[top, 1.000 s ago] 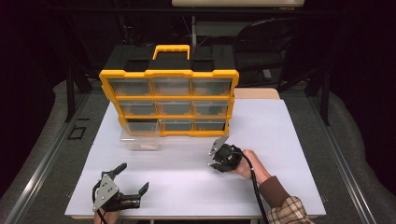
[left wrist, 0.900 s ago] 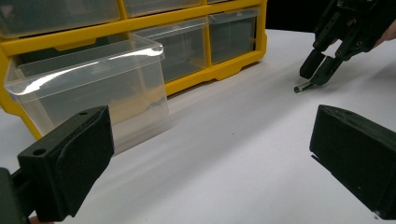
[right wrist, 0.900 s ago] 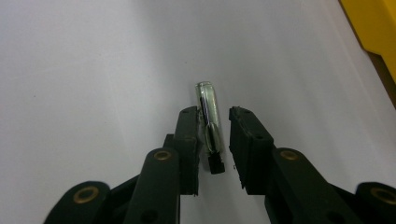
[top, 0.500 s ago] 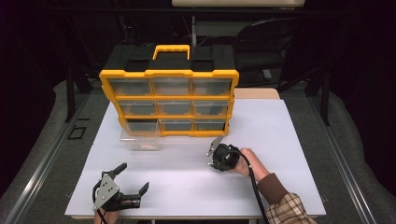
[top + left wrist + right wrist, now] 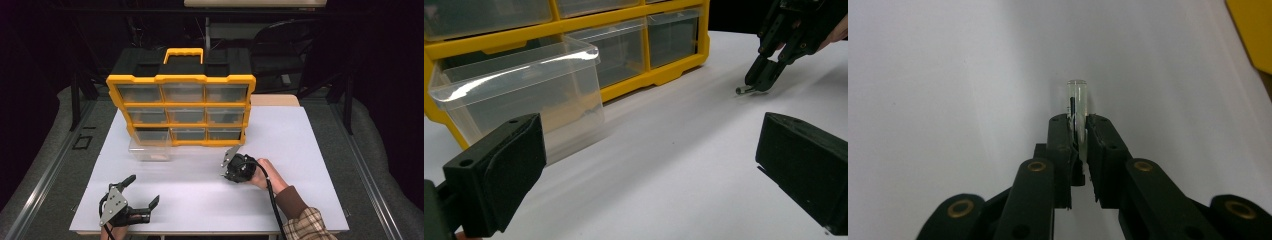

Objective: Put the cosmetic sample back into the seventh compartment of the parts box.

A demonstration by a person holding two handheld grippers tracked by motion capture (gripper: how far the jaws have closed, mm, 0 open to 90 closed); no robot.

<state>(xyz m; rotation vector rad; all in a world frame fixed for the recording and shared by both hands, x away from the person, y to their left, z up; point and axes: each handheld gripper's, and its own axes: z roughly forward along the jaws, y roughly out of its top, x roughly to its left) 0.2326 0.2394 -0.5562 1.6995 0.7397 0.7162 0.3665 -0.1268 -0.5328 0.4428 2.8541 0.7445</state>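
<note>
while the small clear glass tube (image 5: 1078, 102) is pinched between the closed pads of the right claw (image 5: 1079, 131) on the white table (image 5: 310, 150), the pick-up step is judged in hand; a lift toward the pulled-out clear plastic drawer (image 5: 519, 95), ahead and left, is called for next. the left claw (image 5: 131, 200) is held open, apart.

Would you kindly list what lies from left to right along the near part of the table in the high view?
Open left gripper → bare white table top → right gripper shut on a small clear tube → person's right hand.
</note>
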